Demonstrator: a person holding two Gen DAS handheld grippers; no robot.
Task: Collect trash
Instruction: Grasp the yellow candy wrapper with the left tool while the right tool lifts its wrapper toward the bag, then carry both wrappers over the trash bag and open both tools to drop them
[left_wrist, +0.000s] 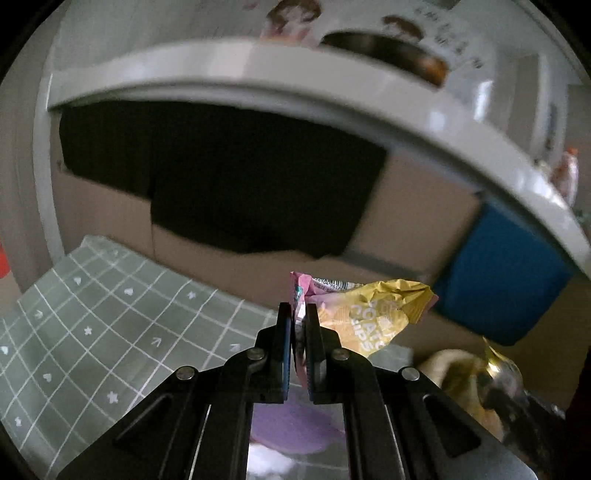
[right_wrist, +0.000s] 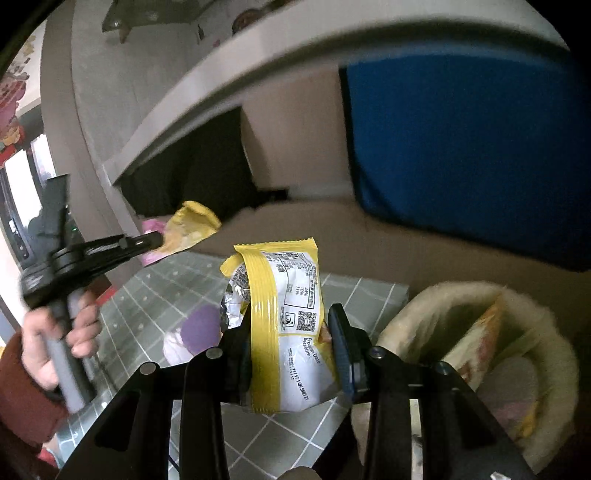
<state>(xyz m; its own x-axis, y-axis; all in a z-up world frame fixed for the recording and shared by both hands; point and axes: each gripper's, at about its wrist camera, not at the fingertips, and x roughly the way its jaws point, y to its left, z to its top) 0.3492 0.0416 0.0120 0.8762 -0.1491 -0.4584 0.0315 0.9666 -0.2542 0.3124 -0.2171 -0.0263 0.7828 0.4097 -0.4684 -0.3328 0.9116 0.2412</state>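
Both our claws carry wrappers above the grid-patterned mat, with the fluffy basket low on our right.

The basket, already holding a yellow packet, sits just beside our right gripper, nearer than the left. That claw is clamped across a yellow-and-white snack wrapper, long axis upright. Our left gripper is pinched together on a pink-and-yellow chip bag trailing to the right, basket-side.

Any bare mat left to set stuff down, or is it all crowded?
Bare: the left stretch of the gridded mat, out to its far edge by the cardboard box. Crowded: the right side, with the purple item below the grippers and the fuzzy basket at the mat's right edge.
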